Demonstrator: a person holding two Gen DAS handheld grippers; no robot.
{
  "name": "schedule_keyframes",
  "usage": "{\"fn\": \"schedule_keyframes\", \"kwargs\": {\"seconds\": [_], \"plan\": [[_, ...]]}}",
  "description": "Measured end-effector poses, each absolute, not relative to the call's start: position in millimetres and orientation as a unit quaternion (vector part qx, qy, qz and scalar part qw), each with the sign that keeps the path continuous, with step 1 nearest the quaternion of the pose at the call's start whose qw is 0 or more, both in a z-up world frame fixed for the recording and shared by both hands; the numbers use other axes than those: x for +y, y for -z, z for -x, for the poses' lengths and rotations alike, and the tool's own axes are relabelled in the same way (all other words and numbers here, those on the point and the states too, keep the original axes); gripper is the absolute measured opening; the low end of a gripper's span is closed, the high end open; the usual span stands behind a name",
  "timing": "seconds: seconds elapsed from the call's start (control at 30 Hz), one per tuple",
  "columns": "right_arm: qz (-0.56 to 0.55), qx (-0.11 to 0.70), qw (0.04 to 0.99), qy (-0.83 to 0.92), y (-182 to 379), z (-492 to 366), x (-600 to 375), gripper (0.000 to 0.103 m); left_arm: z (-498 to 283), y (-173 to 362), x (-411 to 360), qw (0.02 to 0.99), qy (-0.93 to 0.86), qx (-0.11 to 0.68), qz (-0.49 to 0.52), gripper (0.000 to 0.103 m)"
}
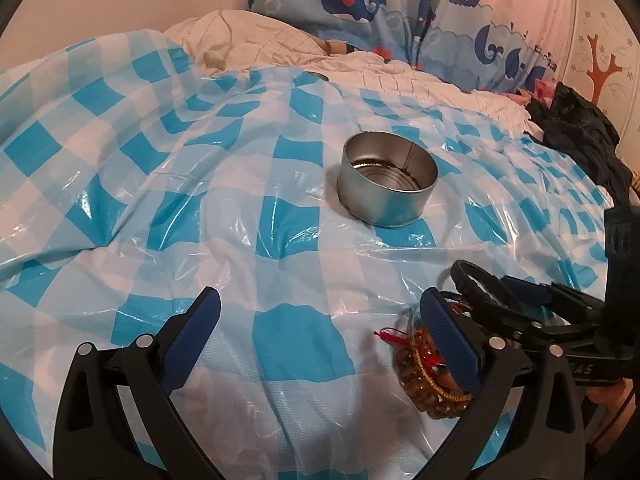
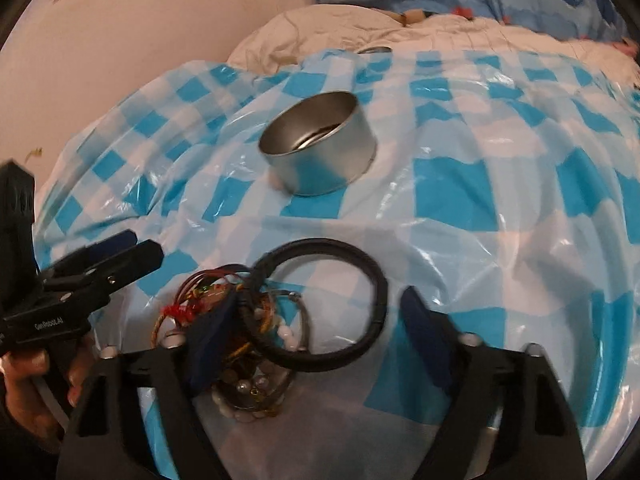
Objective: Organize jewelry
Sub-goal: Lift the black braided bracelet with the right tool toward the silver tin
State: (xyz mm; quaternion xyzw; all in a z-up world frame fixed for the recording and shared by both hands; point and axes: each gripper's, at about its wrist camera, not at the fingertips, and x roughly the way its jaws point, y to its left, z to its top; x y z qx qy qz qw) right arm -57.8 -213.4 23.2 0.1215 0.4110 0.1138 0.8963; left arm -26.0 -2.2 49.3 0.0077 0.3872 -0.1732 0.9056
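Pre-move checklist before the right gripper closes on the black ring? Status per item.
1. Right gripper jaws open: ok.
2. Black ring between the jaws: ok, it lies across the gap, though partly on the jewelry pile.
3. Ring free of other pieces: not ok, it overlaps beads and cords.
4. Left gripper clear of the grasp: cannot tell; open and empty, but close beside the pile.
5. Metal tin upright and open: ok.
6. Tin empty: cannot tell, something dark shows inside.

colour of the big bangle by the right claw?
Black: the large black ring bangle, clearest in the right wrist view.
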Motion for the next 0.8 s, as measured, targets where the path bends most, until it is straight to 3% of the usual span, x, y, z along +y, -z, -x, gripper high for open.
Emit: {"fn": "schedule_keyframes", "kwargs": {"seconds": [0.3, 0.6, 0.8], "plan": [[-0.176, 0.357, 0.913, -0.093, -49, 68, -244, 0.066, 45, -57, -18, 0.891, 0.266, 0.366, -0.028, 0.096], [-0.198, 0.370, 0.904, -0.081, -44, 67, -253, 0.067, 54, -41, -44, 0.884, 0.291, 0.358, -0.077, 0.096], [-0.194, 0.377, 0.902, -0.082, -40, 66, -248, 0.067, 46, -46, -34, 0.892, 0.284, 0.349, -0.044, 0.073]]}}
